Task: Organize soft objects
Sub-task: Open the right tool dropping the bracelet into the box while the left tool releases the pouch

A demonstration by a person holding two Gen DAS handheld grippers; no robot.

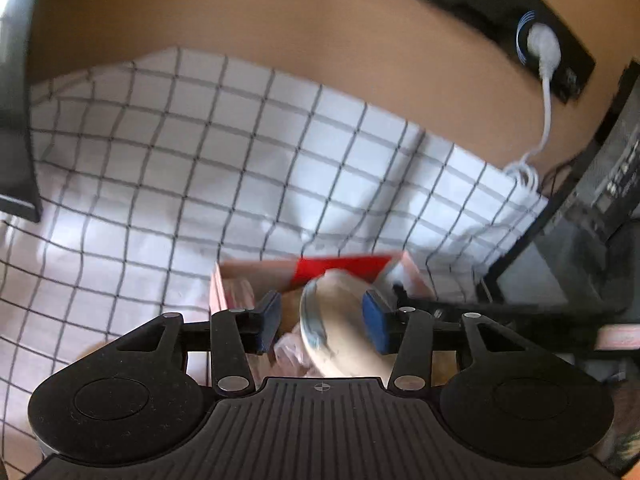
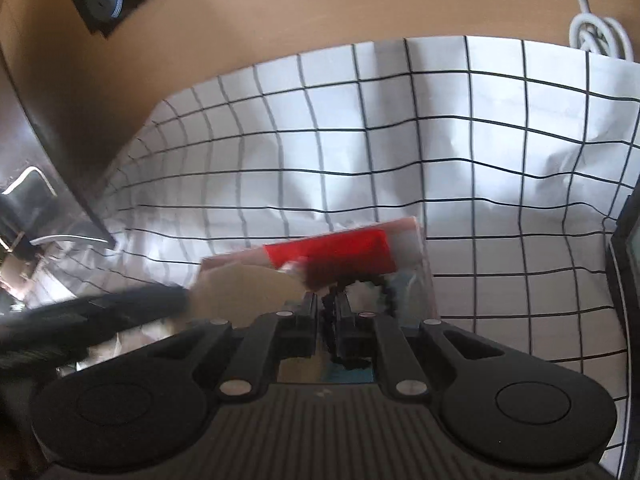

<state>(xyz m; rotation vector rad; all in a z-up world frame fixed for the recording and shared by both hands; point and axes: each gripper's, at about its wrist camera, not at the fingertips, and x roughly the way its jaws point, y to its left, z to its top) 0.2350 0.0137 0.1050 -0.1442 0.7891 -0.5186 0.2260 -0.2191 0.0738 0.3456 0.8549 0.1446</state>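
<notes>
A pink box [image 1: 256,270] with a red panel [image 1: 340,266] lies on the checked cloth; it also shows in the right wrist view [image 2: 404,240]. My left gripper [image 1: 324,322] is over the box, its blue pads around a tan round soft object [image 1: 344,336] with a grey rim; the pad gap is wide and contact is unclear. That tan object [image 2: 244,288] and the left gripper's dark arm [image 2: 100,312] show in the right wrist view. My right gripper [image 2: 328,312] is shut on a black beaded loop [image 2: 360,280] over the box.
A white cloth with a black grid [image 1: 200,160] covers the wooden table [image 1: 280,20]. A black power strip [image 1: 520,32] with a white plug and coiled cable [image 2: 596,32] lies at the back. Dark equipment [image 1: 580,248] stands at the right; a dark edge [image 2: 60,160] is at the left.
</notes>
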